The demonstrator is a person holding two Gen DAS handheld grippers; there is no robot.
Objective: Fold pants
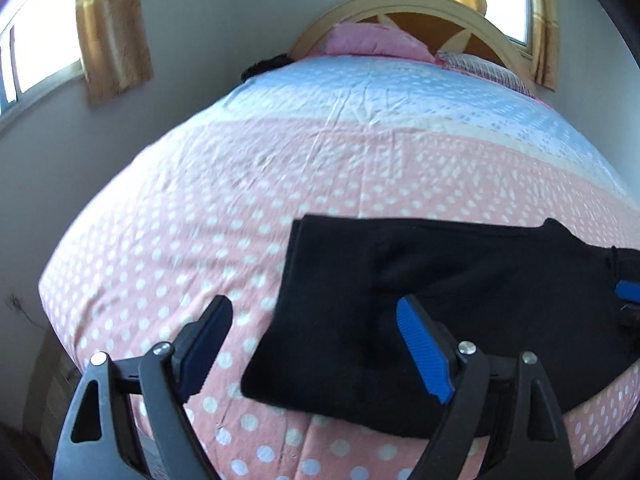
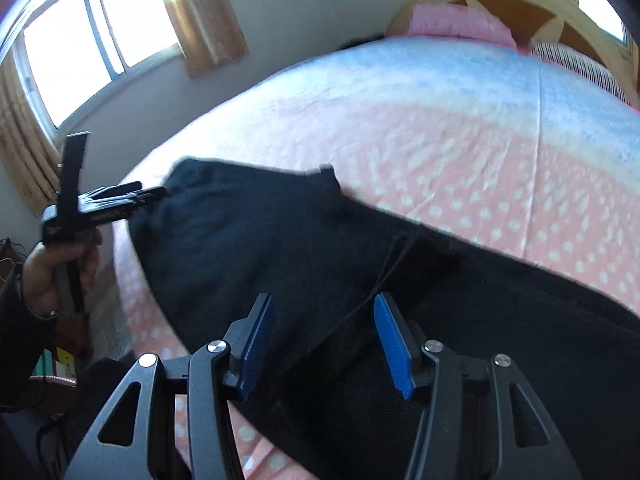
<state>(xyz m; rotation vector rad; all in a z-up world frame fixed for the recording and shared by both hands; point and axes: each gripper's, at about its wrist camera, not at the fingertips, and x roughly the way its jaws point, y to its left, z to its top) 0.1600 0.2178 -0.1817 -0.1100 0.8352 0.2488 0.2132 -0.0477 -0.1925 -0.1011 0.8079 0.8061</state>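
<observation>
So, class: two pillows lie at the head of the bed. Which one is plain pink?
The left pillow, against the middle of the wooden headboard, is plain pink. The right pillow beside it is pale with fine stripes.

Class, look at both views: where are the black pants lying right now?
The black pants lie on the pink polka-dot bedsheet near the bed's foot edge, lower right in the left wrist view, far from the wooden headboard.
</observation>
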